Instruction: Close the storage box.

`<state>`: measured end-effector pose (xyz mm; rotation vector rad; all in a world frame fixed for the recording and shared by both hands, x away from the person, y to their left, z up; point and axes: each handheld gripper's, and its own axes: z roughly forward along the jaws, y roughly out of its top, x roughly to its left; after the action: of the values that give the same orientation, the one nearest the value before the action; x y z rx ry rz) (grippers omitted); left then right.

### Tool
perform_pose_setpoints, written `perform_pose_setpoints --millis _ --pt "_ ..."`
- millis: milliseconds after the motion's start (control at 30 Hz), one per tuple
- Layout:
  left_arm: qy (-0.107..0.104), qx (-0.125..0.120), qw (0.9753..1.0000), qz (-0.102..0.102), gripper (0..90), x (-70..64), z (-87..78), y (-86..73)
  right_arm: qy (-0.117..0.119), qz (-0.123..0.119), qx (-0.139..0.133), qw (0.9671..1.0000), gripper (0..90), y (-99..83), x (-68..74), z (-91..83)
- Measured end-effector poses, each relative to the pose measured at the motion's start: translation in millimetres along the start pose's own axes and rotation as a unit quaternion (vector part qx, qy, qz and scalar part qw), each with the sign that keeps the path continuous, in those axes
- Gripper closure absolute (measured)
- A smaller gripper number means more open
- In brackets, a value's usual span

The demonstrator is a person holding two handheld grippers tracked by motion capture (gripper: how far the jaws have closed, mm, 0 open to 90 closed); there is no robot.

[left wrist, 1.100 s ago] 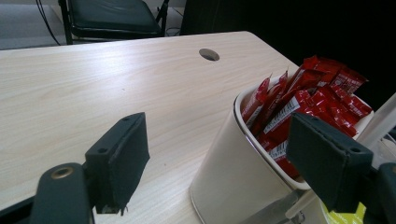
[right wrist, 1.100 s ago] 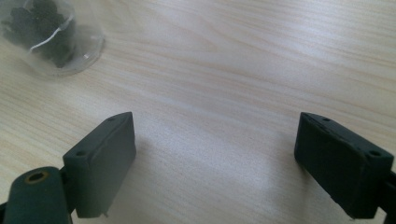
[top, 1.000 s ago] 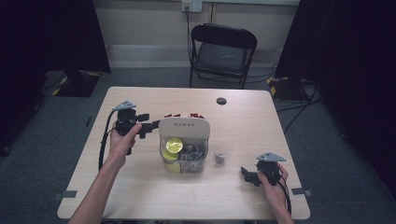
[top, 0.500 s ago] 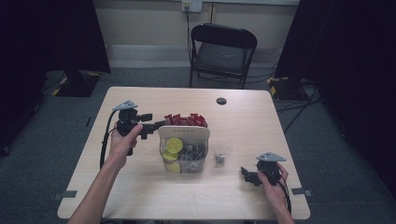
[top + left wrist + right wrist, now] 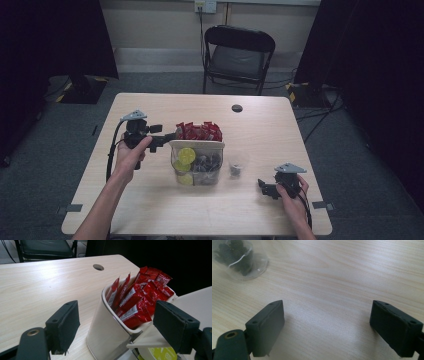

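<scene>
Red sachets (image 5: 141, 296) stand packed upright in a white tub (image 5: 107, 332), and that tub is the landmark here. It sits near the middle of the pale wood table (image 5: 280, 130), touching the far side of a clear container (image 5: 197, 167) that holds lime slices (image 5: 186, 155) and something dark. A small clear cup (image 5: 235, 167) with dark contents stands just to the right of the clear container.

The left gripper (image 5: 162, 139) is at the tub's left end. In the left gripper view its jaws are spread wide and straddle the tub's near corner, one jaw outside the wall over bare table, the other over the flat white rim where the two containers meet; neither pad seems to touch. The tub's long axis runs left to right across the table, so the gripper faces it end-on.

The right gripper (image 5: 266, 188) rests low on the table well to the right of the tub and nearer the person, jaws apart with only wood between them. The left hand (image 5: 131, 152) is plainly the nearer, so any grasp on the tub probably falls to it.
</scene>
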<state>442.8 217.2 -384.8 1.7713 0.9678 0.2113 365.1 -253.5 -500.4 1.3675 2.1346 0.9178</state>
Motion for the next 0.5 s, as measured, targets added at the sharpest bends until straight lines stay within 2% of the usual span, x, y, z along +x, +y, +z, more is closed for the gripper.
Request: perform_pose_setpoints --millis 267,367,500 --pt "-0.004 -0.001 1.0000 0.006 20.7 -5.8 0.1 -1.1 0.000 0.000 0.000 1.0000 12.1 -0.1 0.0 -0.2" --pt "-0.004 0.004 0.9999 0.012 20.6 -7.1 -1.3 -2.9 0.000 -0.001 -0.001 1.0000 12.1 -0.2 -0.1 -0.2" --pt "-0.005 0.007 0.9999 0.011 20.3 -6.8 -1.4 -4.6 0.000 0.000 -0.001 1.0000 12.1 -0.3 0.1 -0.3"
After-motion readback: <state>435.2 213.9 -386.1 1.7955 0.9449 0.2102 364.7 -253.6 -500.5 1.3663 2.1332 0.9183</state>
